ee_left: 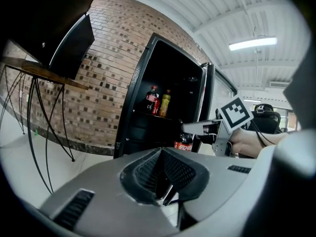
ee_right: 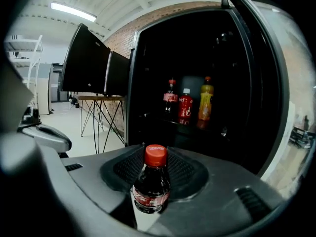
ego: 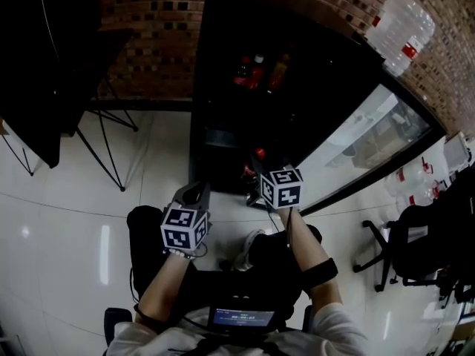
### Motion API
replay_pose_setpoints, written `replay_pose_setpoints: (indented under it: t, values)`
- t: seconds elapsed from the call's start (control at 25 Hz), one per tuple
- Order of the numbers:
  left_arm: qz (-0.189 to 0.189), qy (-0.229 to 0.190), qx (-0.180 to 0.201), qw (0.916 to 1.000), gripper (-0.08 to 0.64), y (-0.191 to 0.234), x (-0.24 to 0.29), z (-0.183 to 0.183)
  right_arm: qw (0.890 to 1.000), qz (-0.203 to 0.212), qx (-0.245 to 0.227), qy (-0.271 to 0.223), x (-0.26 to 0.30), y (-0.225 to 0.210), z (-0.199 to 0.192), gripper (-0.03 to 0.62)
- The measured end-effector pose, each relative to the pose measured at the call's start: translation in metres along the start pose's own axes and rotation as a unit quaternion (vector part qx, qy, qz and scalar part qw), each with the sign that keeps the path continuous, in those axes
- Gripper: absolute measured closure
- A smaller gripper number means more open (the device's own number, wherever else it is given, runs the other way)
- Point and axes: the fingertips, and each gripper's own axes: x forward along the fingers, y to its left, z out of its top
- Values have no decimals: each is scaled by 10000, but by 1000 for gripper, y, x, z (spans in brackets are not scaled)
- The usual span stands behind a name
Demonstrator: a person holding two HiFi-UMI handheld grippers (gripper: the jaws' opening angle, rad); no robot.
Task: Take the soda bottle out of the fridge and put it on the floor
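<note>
A dark cola soda bottle (ee_right: pixel 151 181) with a red cap stands upright between the jaws of my right gripper (ee_right: pixel 150 194), which is shut on its body. In the head view the right gripper (ego: pixel 258 170) is held just in front of the open black fridge (ego: pixel 223 65), low down. The left gripper view shows the soda bottle (ee_left: pixel 184 144) hanging under the right gripper (ee_left: pixel 195 128) by the fridge's lower part. Three more bottles (ee_right: pixel 186 105) stand on a fridge shelf. My left gripper (ee_left: pixel 165 184) is shut on nothing, left of the fridge above the floor.
The glass fridge door (ego: pixel 371 136) stands swung out to the right. A dark table on thin black legs (ego: pixel 96 136) stands to the left by the brick wall. Large water bottles (ego: pixel 401 28) lie beyond the fridge. An office chair (ego: pixel 397 251) stands at right on the white tiled floor (ego: pixel 67 221).
</note>
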Motion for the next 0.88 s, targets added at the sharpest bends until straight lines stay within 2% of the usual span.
replay_pose_setpoints:
  t: [0.2,0.44,0.88]
  values:
    - [-26,105,-33,9999,557,-2,8,-10,9995,62,115,296,12,11,-46,439]
    - [-30,193,-27,9998,557,2,16,-16,9973,125,12,730,28,24,-93,439]
    - [-6,320,-98,9994,557,2,21,-32,9881,153,-84,1531,47,43,-192,440]
